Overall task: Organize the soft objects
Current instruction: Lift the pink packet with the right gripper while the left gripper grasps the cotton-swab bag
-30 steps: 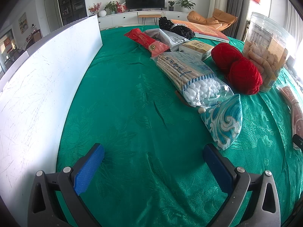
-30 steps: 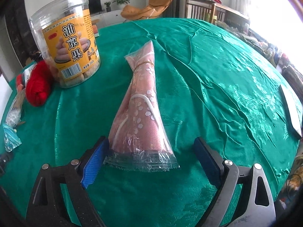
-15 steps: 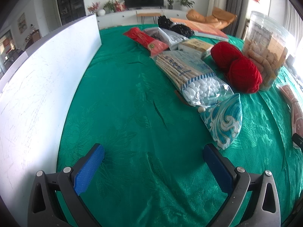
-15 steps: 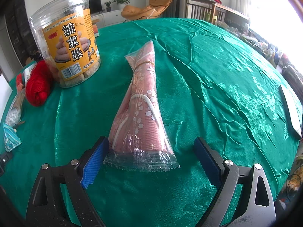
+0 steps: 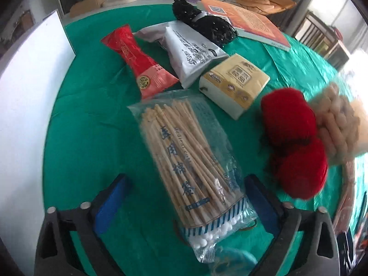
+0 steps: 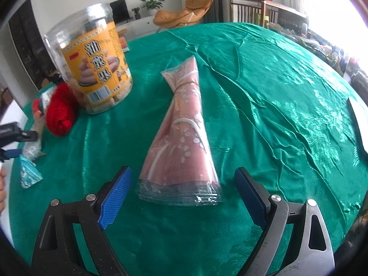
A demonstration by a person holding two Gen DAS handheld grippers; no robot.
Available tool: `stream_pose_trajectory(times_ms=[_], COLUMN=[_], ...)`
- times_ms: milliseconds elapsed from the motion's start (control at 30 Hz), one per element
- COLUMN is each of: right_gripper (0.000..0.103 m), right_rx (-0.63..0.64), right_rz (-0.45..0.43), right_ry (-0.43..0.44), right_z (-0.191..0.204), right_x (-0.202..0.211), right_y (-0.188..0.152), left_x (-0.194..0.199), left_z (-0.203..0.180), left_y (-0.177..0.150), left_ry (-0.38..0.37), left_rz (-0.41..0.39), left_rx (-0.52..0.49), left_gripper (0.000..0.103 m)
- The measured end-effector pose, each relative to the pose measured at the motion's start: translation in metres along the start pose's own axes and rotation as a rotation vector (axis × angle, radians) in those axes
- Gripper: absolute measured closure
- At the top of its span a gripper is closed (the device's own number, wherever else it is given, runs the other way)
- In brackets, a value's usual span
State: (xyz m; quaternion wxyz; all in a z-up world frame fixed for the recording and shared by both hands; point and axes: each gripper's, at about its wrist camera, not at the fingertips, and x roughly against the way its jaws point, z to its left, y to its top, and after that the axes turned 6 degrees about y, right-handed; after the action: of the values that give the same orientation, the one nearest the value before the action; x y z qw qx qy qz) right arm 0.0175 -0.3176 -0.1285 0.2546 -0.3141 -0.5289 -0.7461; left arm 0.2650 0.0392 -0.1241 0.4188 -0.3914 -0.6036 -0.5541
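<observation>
Red yarn balls (image 5: 294, 142), green tablecloth (image 5: 92, 138)

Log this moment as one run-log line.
left gripper: closing, swab bag between fingers, no contact | right gripper: open, astride pink pack, no contact | both on green cloth

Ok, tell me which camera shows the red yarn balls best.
The left wrist view: both red yarn balls lie large beside the cotton swab bag, though slightly blurred. The right wrist view shows only one small red ball at the left edge, next to the snack jar.
</observation>
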Motion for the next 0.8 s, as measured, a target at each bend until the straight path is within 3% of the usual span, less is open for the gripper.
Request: stream_pose_trajectory(times_ms=[67, 133, 233, 300, 333, 367, 400, 500, 633, 733, 800], right_gripper=[0.011, 0.011, 0.011, 0.013, 0.022, 0.064, 0.082, 0.084, 0.084, 0.084, 0.083], right_rx=[-0.014, -0.024, -0.027, -0.014, -0.001, 0.008, 0.035, -0.021, -0.004, 0.070, 0.146], right_rz=[-0.032, -0.036, 0.044, 0.180, 0.261, 0.333, 0.302, 0.234, 0.076, 0.023, 0.026], right_ry=[0.040, 0.053, 0.020, 0.016, 0.032, 0.033, -0.017, 0.025, 0.036, 0.091, 0.169], right_z=[-0.005, -0.011, -0.020, -0.022, -0.023, -0.024, -0.023, -0.032, -0.020, 0.016, 0.060], right_x=[0.012, 0.016, -0.005, -0.033, -0.051, -0.064, -0.060, -0.039, 0.014, 0.054, 0.077], right_y=[0.010, 0.027, 0.062, 0.076, 0.081, 0.082, 0.088, 0.111, 0.143, 0.155, 0.152], left_x=[0.005, 0.013, 0.023, 0.035, 0.042, 0.051, 0.061, 0.095, 0.149, 0.187, 0.210], left_z=[-0.006, -0.013, -0.011, -0.004, 0.003, 0.010, 0.017, 0.035, 0.066, 0.099, 0.129], left_y=[0.001, -0.001, -0.008, -0.013, -0.016, -0.018, -0.020, -0.022, -0.030, -0.045, -0.061], left_ry=[-0.017, -0.015, -0.078, -0.127, -0.152, -0.179, -0.207, -0.253, -0.303, -0.300, -0.251], left_rz=[-0.042, -0.062, -0.060, -0.052, -0.049, -0.050, -0.057, -0.105, -0.190, -0.251, -0.288], left_rx=[-0.041, -0.094, -0.096, -0.071, -0.054, -0.037, -0.024, -0.013, -0.014, -0.012, -0.006], left_gripper=[0.057, 0.066, 0.067, 0.067, 0.067, 0.067, 0.067, 0.067, 0.067, 0.067, 0.067])
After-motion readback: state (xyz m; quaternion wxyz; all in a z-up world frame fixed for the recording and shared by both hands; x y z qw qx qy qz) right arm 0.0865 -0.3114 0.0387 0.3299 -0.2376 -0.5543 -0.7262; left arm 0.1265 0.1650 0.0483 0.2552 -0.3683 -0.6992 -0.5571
